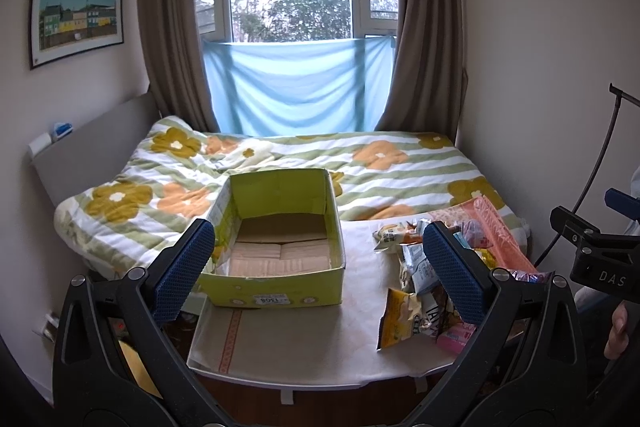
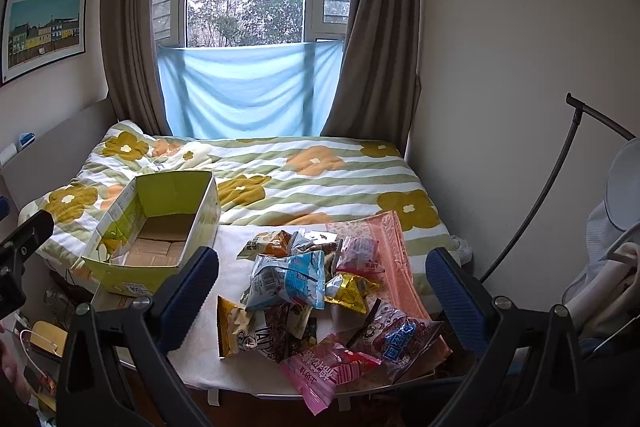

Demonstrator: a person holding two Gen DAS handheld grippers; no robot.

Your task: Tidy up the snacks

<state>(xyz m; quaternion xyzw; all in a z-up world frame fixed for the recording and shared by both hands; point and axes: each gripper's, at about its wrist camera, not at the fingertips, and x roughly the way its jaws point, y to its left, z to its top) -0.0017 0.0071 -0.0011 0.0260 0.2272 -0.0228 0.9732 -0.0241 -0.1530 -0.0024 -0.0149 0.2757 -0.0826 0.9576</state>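
jaws apart, both empty | pink packet (image 2: 320, 373) clear only right view

Box (image 1: 280, 291): lime green, brown cardboard inside
Bedspread (image 1: 400, 171): white, green stripes, orange and mustard flowers
Curtains (image 1: 168, 27): brown
Window cloth (image 1: 296, 87): light blue

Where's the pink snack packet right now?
In the right wrist view the pink snack packet lies at the near edge of the small table, at the front of the snack pile, right of the green cardboard box.
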